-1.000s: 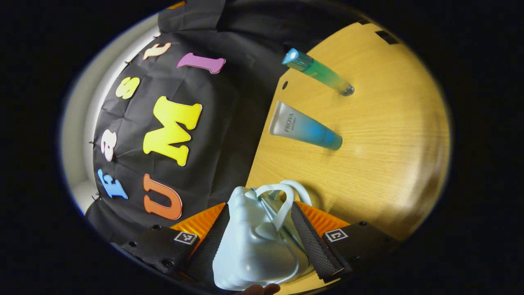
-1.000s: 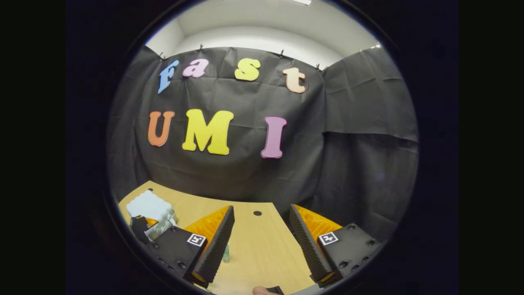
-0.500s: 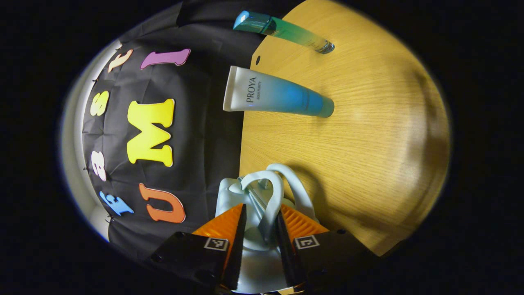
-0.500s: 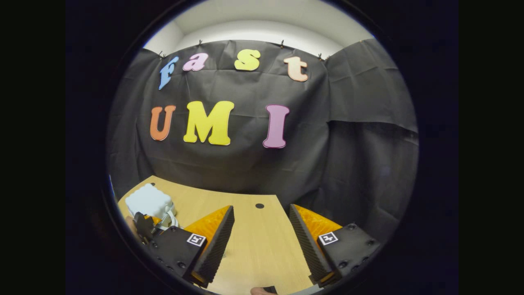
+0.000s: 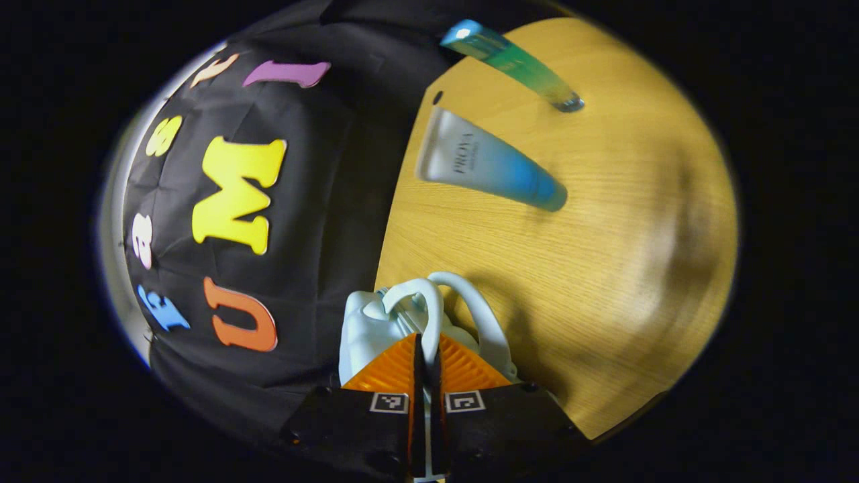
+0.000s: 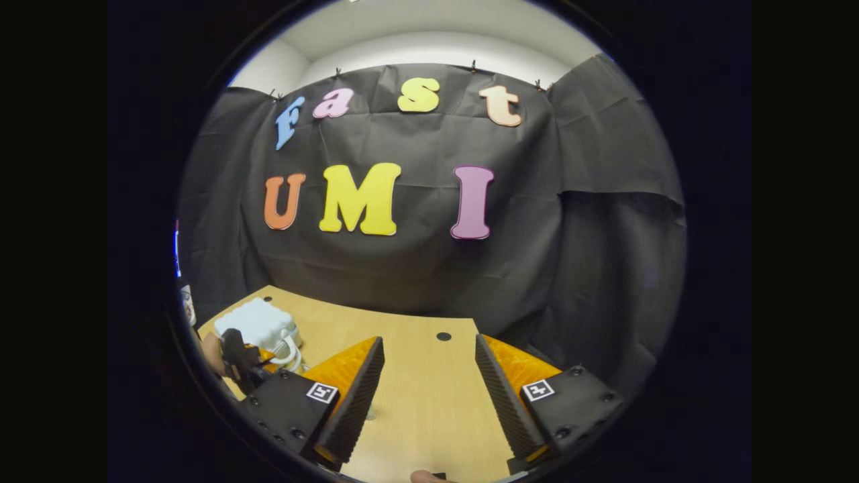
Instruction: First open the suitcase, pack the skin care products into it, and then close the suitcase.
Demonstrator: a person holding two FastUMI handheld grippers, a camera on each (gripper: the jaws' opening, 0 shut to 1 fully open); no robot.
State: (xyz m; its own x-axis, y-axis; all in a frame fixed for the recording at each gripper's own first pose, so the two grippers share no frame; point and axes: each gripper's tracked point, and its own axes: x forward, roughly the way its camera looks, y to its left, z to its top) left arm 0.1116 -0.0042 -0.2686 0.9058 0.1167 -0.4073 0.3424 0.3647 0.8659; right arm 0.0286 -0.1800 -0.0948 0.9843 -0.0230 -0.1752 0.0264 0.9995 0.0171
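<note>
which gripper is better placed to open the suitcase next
Left, probably. The left gripper is shut on one handle of the pale suitcase. The right gripper hangs open over bare table, apart from the suitcase.

A wooden table [image 6: 423, 402] stands before black cloth [image 6: 604, 268].

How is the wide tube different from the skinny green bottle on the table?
The tube is broad and flat, fading from white to blue; the bottle is slim and round, fading from teal to pale green. The tube lies nearer the suitcase; the bottle lies farther off. Both rest unpacked on the wooden table.
</note>
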